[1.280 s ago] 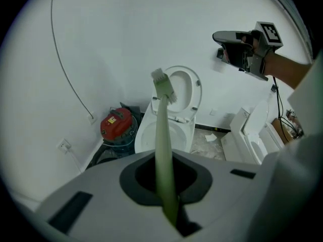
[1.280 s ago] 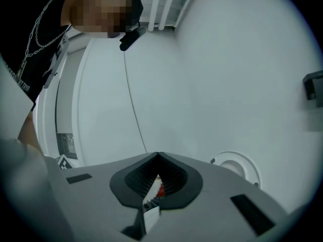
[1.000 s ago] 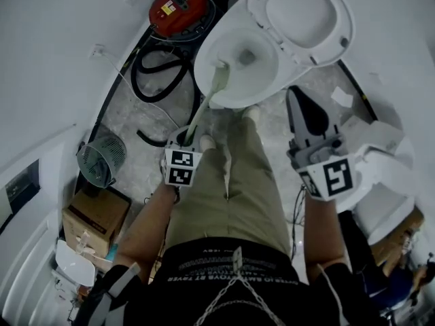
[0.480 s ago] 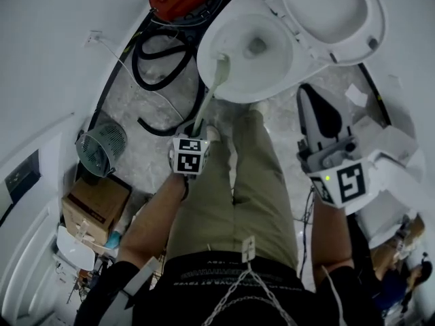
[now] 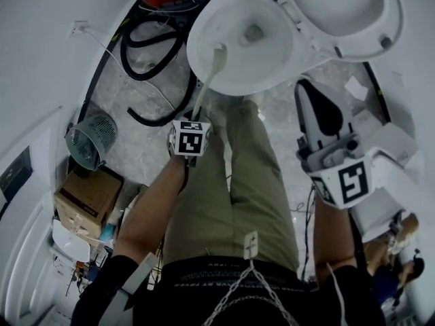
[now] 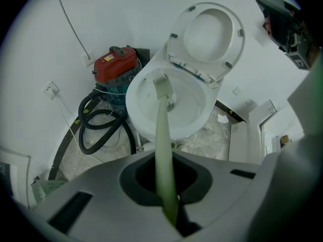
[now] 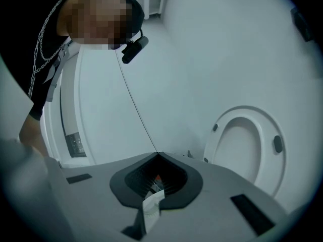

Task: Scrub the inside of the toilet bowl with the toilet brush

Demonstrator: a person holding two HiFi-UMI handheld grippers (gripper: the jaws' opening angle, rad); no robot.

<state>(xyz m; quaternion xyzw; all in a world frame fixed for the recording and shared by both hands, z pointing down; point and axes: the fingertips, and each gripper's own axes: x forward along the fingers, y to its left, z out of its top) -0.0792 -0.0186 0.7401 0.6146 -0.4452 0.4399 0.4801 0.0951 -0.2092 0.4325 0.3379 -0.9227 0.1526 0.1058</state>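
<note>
The long, pale green toilet brush (image 6: 162, 135) points its bristle head into the toilet bowl (image 6: 139, 112). The left gripper (image 6: 163, 158) pinches its handle, and the right gripper's (image 7: 158, 156) jaws are pressed together.

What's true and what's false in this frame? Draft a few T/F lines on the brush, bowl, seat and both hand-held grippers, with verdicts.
1. The left hand-held gripper is shut on the toilet brush handle. True.
2. The brush head lies on the floor beside the toilet. False: it is inside the toilet bowl.
3. The seat is down over the bowl. False: the seat is raised.
4. The right hand-held gripper is off to the side of the bowl, jaws together, not touching the brush. True.
5. A red vacuum stands beside the toilet. True.
</note>
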